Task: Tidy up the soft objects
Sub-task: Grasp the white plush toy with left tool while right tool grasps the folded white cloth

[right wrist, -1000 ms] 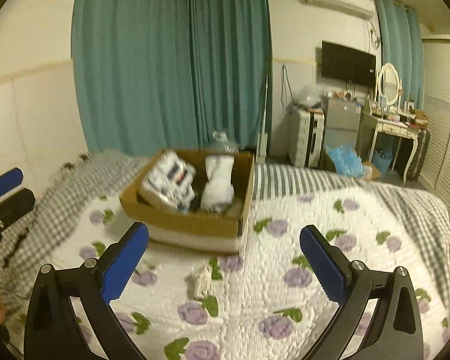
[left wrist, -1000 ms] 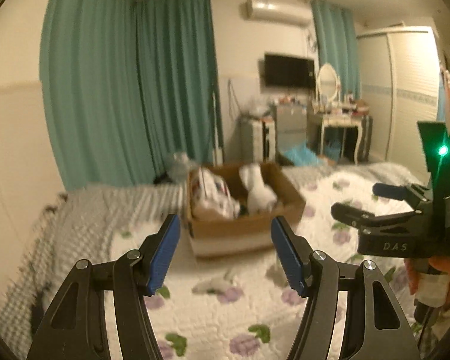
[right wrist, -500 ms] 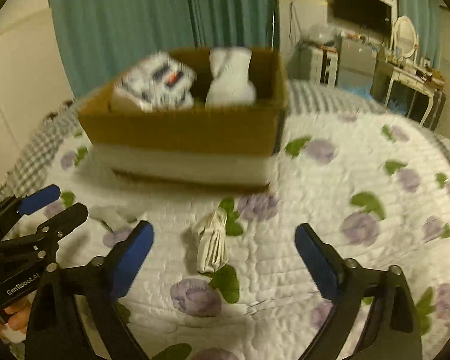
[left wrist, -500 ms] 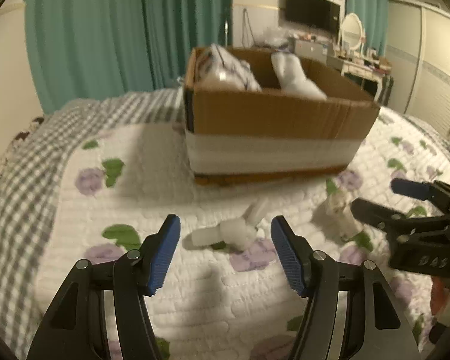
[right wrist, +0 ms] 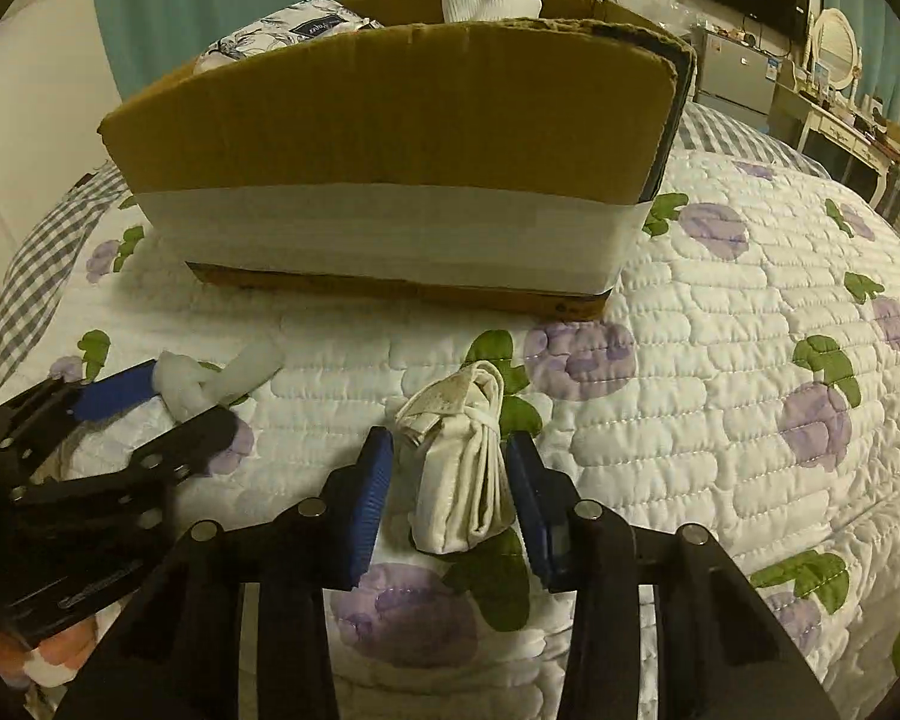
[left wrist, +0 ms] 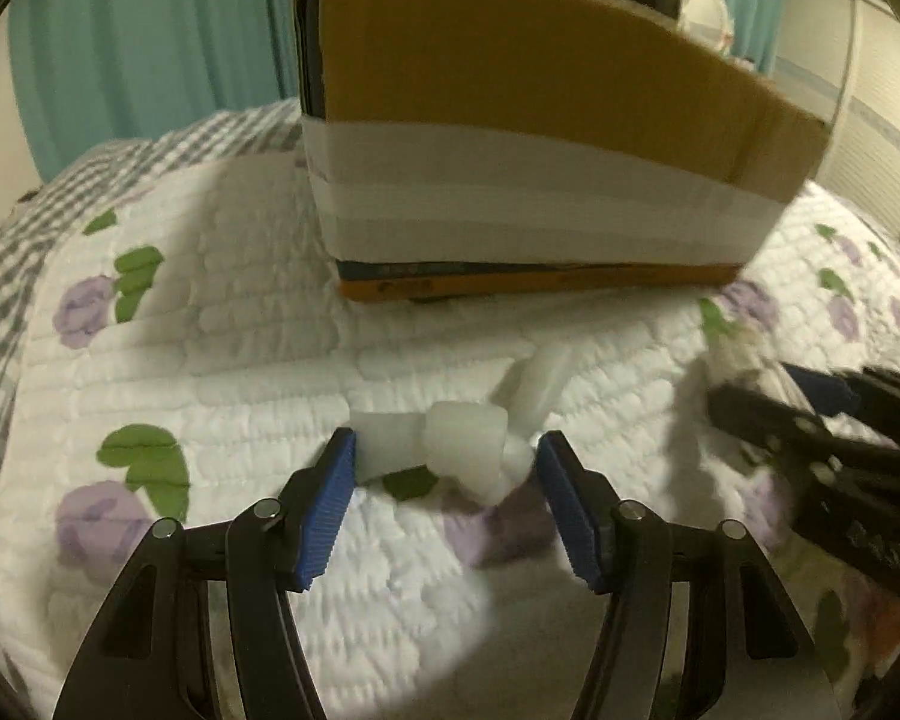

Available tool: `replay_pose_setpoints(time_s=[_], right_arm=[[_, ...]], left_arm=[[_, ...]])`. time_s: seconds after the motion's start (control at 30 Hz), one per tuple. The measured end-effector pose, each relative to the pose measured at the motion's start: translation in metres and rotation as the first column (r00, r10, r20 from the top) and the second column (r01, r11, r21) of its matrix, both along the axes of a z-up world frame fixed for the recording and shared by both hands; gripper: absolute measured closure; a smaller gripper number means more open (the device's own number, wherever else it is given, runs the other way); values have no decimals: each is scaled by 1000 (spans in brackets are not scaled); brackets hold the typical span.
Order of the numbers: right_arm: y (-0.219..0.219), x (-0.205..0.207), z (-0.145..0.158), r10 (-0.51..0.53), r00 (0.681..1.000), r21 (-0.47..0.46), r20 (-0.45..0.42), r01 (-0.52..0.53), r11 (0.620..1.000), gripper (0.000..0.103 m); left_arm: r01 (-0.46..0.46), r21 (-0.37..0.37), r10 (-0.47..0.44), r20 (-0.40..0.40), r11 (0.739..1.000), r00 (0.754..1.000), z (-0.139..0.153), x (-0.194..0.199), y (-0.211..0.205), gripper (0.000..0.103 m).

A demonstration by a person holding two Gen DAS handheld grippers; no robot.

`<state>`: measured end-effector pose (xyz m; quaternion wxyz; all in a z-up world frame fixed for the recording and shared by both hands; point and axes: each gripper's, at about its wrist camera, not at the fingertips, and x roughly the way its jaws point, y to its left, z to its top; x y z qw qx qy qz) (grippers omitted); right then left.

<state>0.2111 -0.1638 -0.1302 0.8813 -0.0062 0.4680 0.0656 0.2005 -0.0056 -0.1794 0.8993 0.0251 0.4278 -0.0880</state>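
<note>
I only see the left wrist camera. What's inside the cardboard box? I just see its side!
Observer: Over the rim of the cardboard box, the right wrist view shows a white rolled sock and a flower-print packet.
Operator: What's the other hand-held gripper doing? It's all blurry for me.
Observer: The right hand-held gripper is open, with one finger on each side of a folded cream cloth lying on the quilt.
</note>
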Motion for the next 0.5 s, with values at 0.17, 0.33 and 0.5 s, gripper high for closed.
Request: replay_pose_setpoints(time_s=[0.17,0.33,0.5], right_arm=[[3,-1,-1,3,1000,-8,-1,-3,1000,65],[2,-3,1,3,1000,0,-1,-3,1000,74],[3,-13,17,29,999,2,38,-29,1000,78]], left_arm=[[6,13,-7,11,1000,1000,-3,-2,-3,44],[26,-8,-25,17,1000,1000,2,-18,-1,74],[43,-44,-42,16,998,999,7,-43,6,75]])
